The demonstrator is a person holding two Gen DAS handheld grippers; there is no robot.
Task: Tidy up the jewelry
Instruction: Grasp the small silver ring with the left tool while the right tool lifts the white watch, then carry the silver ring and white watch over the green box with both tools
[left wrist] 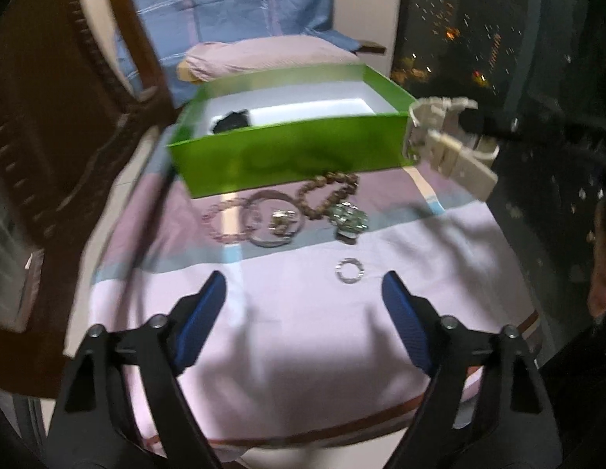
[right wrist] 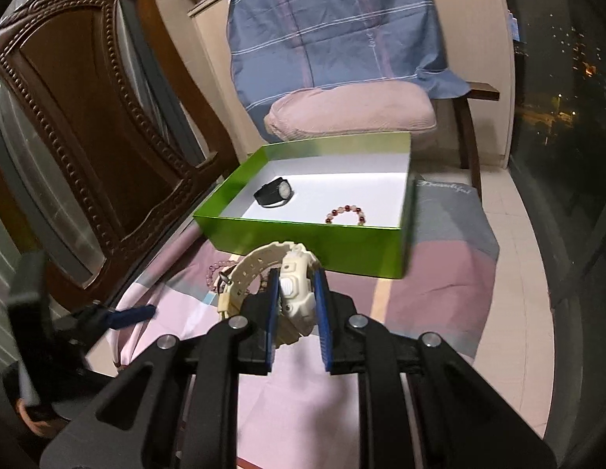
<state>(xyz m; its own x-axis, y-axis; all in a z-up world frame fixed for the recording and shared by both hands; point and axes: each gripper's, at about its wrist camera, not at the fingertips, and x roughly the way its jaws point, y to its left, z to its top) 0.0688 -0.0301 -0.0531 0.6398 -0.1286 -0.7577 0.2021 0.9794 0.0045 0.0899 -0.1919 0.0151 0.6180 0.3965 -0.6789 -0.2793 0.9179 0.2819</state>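
Pinching a cream watch [right wrist: 299, 293] by its case between the right gripper [right wrist: 297, 314] pads, ahead of which the green box [right wrist: 303, 240] lies; left gripper [left wrist: 303, 312] spread, empty; slippage could be caused by the dangling strap

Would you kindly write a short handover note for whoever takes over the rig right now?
Right tool: shut on the cream watch, lifted in front of the green box.
Left tool: open, empty, above the cloth.
Done: black watch and red bead bracelet lie in the box.
Left: drop the cream watch in, then the brown bead bracelet, bangle, pink bead bracelet, green brooch and small ring.
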